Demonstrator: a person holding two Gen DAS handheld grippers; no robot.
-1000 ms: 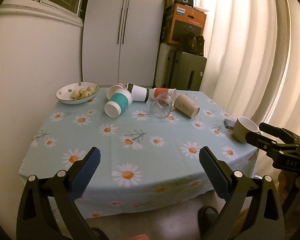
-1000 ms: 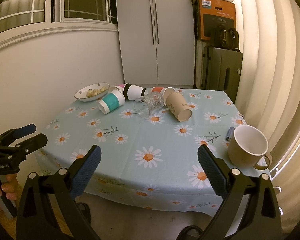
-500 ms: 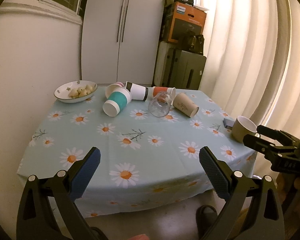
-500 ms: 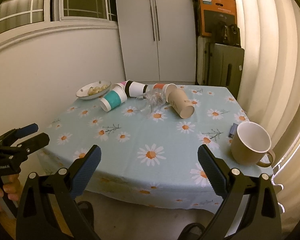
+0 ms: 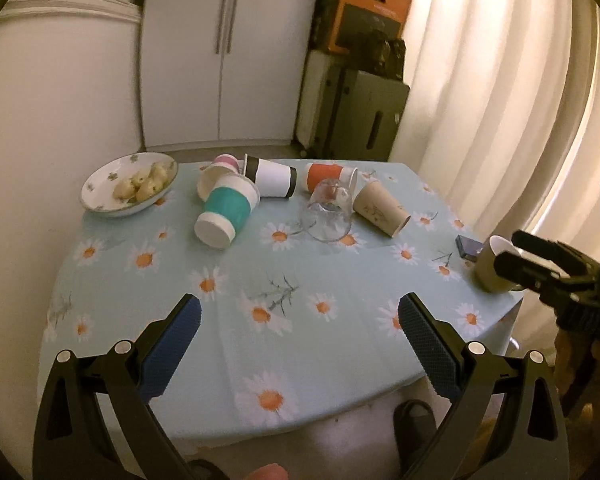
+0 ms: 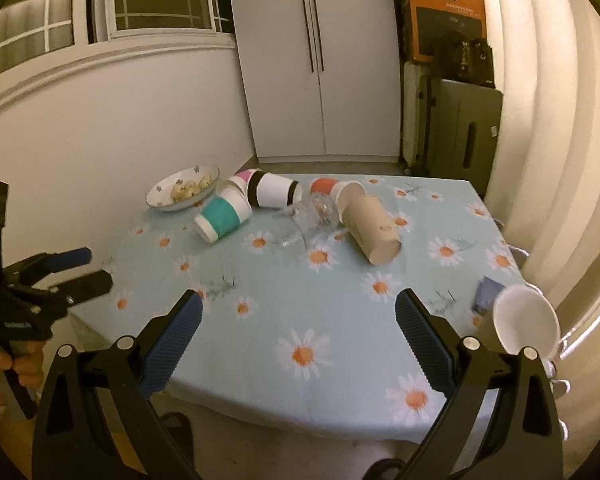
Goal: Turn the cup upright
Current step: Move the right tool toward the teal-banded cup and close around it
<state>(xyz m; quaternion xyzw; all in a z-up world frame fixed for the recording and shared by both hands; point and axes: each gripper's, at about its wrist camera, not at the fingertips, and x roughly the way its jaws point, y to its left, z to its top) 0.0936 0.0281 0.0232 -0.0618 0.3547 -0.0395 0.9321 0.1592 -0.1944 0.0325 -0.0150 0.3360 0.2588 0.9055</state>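
Several cups lie on their sides at the far part of the daisy tablecloth [image 5: 300, 344]: a teal-banded cup [image 5: 226, 212], a black-and-white cup [image 5: 270, 176], a pink cup [image 5: 225, 159], an orange cup [image 5: 328, 175], a clear glass [image 5: 328, 212] and a tan paper cup [image 5: 382, 209]. They also show in the right wrist view, with the tan cup [image 6: 374, 226] nearest. A beige mug [image 6: 526, 324] stands upright at the right edge. My left gripper [image 5: 299, 322] and right gripper [image 6: 298, 318] are both open and empty above the near table edge.
A white bowl of small round food [image 5: 128, 182] sits at the far left. A small dark blue object [image 5: 468, 246] lies beside the mug [image 5: 492, 270]. A white wall is at the left, a wardrobe, suitcases and boxes behind, and curtains on the right.
Both grippers have moved forward and up over the near table edge, so the cups look closer. Both stay open. Nothing on the table has moved.
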